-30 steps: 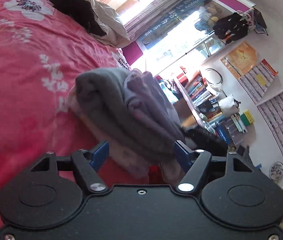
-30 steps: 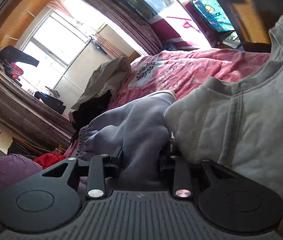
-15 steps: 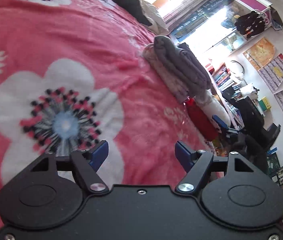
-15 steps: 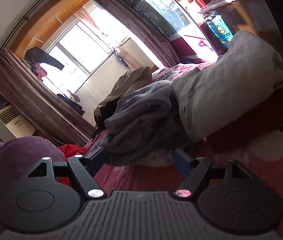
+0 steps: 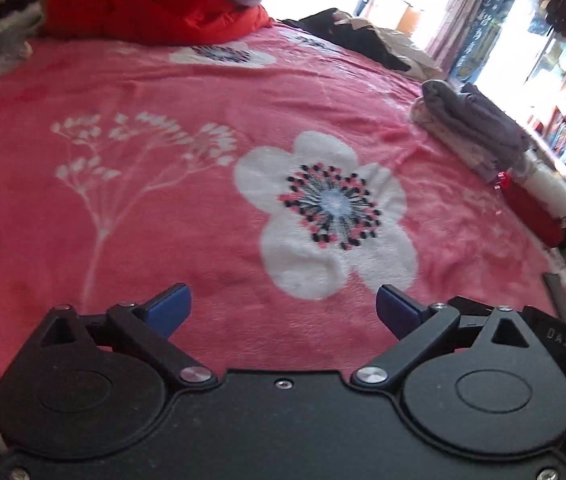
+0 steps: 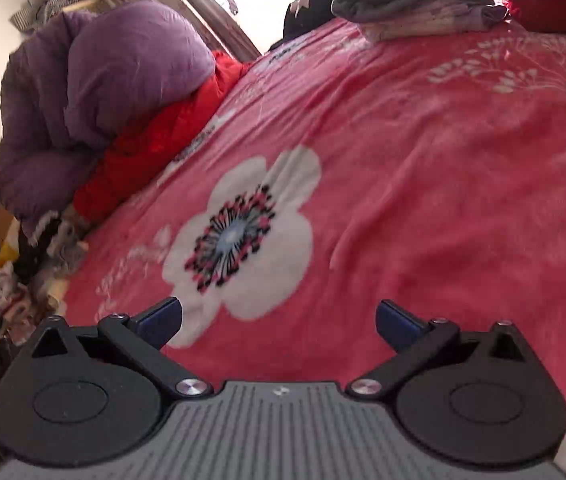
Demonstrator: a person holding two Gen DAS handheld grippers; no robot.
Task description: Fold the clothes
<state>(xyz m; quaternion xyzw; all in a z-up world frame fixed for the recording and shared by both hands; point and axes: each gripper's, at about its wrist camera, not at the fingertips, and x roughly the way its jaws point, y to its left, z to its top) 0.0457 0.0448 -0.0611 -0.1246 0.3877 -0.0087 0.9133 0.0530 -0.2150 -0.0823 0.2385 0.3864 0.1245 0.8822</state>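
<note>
Our left gripper (image 5: 283,306) and right gripper (image 6: 279,320) are both opening, the 2 fingers of each far apart with nothing between them, only pink blanket (image 5: 163,220) beneath. The folded grey clothes (image 5: 471,128) lie well ahead, beyond the right fingertip.

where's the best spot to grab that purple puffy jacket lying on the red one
Probably the rounded, bulging upper end of the purple puffy jacket, approached from the open pink blanket side. That end stands clear above the red garment, while its other side lies toward the wall. The right gripper has its jaws opening with nothing between them.
</note>
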